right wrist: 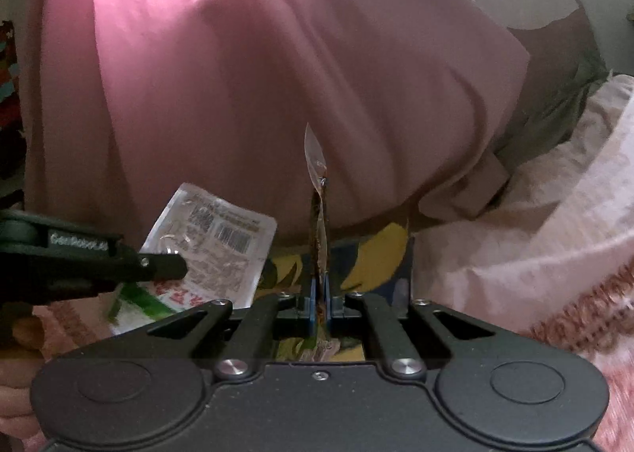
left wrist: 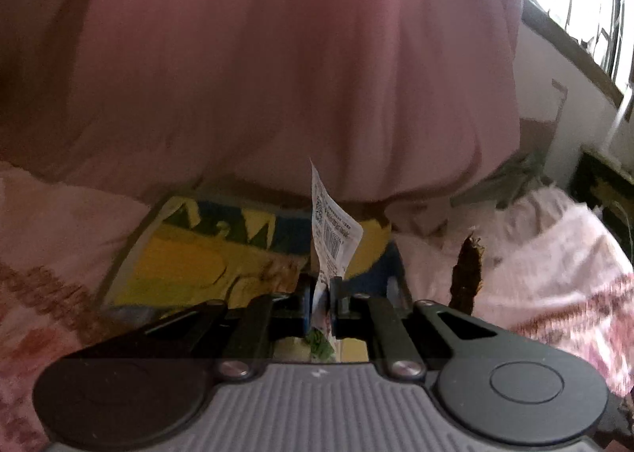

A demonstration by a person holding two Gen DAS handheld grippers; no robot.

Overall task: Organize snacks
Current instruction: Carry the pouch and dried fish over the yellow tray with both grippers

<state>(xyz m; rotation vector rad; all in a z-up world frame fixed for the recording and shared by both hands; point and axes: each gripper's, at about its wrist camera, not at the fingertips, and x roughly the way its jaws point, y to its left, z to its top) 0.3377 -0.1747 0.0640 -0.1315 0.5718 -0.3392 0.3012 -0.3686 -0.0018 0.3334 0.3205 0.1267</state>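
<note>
My left gripper (left wrist: 320, 285) is shut on a white snack packet (left wrist: 331, 230) with a barcode, held edge-on and upright. The same packet shows flat in the right wrist view (right wrist: 214, 249), with the left gripper's fingers (right wrist: 158, 267) on it. My right gripper (right wrist: 320, 293) is shut on a thin brown snack packet (right wrist: 319, 222), also edge-on; it shows in the left wrist view (left wrist: 469, 273) at the right. Both hang above a yellow and blue box (left wrist: 190, 257), also in the right wrist view (right wrist: 368, 265).
A large pink cushion (left wrist: 277, 67) fills the background just behind both packets. Pink patterned bedding (left wrist: 554, 261) lies to the right and left. A window (left wrist: 586, 4) is at the far upper right. A grey-green cloth (right wrist: 554, 103) lies beyond the cushion.
</note>
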